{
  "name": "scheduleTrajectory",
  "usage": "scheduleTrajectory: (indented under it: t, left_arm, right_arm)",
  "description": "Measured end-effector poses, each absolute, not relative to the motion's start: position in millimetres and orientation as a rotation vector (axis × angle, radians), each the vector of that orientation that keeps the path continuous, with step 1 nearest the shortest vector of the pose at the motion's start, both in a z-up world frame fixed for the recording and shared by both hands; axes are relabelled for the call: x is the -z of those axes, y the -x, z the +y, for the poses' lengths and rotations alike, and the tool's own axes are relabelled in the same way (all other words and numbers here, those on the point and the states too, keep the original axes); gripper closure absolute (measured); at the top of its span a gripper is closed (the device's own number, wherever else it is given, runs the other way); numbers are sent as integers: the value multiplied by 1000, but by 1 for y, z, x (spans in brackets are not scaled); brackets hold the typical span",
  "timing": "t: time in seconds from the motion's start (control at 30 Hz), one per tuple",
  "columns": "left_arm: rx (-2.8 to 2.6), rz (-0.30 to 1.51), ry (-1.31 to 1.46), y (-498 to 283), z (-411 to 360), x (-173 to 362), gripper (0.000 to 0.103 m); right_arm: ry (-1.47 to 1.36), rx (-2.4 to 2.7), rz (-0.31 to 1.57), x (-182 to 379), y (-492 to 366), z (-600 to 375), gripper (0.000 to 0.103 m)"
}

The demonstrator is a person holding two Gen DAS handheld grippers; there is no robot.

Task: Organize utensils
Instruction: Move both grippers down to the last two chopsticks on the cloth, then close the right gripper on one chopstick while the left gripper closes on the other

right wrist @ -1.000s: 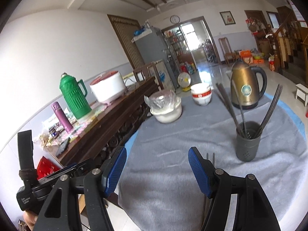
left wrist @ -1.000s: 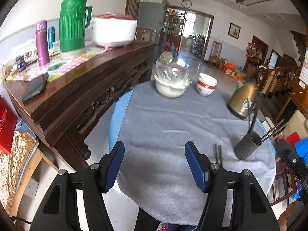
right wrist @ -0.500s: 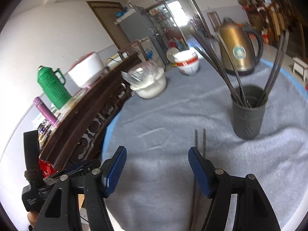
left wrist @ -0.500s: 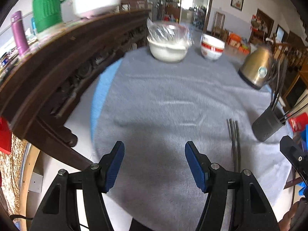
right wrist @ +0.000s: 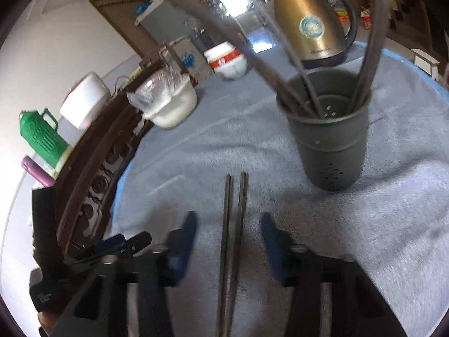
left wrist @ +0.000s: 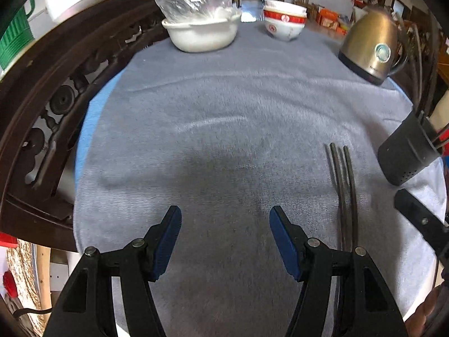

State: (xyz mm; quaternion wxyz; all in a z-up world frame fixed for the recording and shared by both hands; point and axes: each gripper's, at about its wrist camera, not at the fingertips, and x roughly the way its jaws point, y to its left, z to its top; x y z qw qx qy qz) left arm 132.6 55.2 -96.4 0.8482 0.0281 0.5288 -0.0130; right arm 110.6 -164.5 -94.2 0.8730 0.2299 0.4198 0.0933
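A pair of dark chopsticks (right wrist: pixel 234 224) lies on the grey tablecloth (right wrist: pixel 364 238), running between the blue pads of my right gripper (right wrist: pixel 228 226). Its jaws are closing around the pair and the pads stand clear of it on both sides. Just beyond, to the right, a dark grey utensil holder (right wrist: pixel 331 146) stands upright with several chopsticks in it. In the left wrist view the chopsticks (left wrist: pixel 343 191) lie right of my left gripper (left wrist: pixel 224 224), which is open over bare cloth. The holder (left wrist: pixel 407 151) stands at the right edge there.
At the table's far side stand a gold kettle (right wrist: pixel 308 19), a red-and-white bowl (left wrist: pixel 283 22) and a white bowl covered with plastic (left wrist: pixel 200 25). A dark wooden sideboard (left wrist: pixel 56 84) borders the table on the left, bearing a green thermos (right wrist: pixel 42 137) and a white cooker (right wrist: pixel 84 101).
Both grippers have come down and forward over the table. The right gripper now straddles the chopsticks and its jaws have narrowed. The left gripper's jaws are unchanged.
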Motion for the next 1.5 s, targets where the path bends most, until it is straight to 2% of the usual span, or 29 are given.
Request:
scheduleTrajectory:
  t: [0.53, 0.77, 1.5]
  left_arm:
    - [13, 1126, -39, -161, 71, 110, 37]
    - [29, 1135, -46, -169, 66, 114, 37]
    - [244, 1243, -129, -198, -38, 107, 37]
  right_arm:
    - [-336, -96, 978, 128, -170, -137, 81]
    - [-302, -94, 1004, 135, -175, -137, 94]
    - [-418, -74, 961, 130, -132, -207, 96]
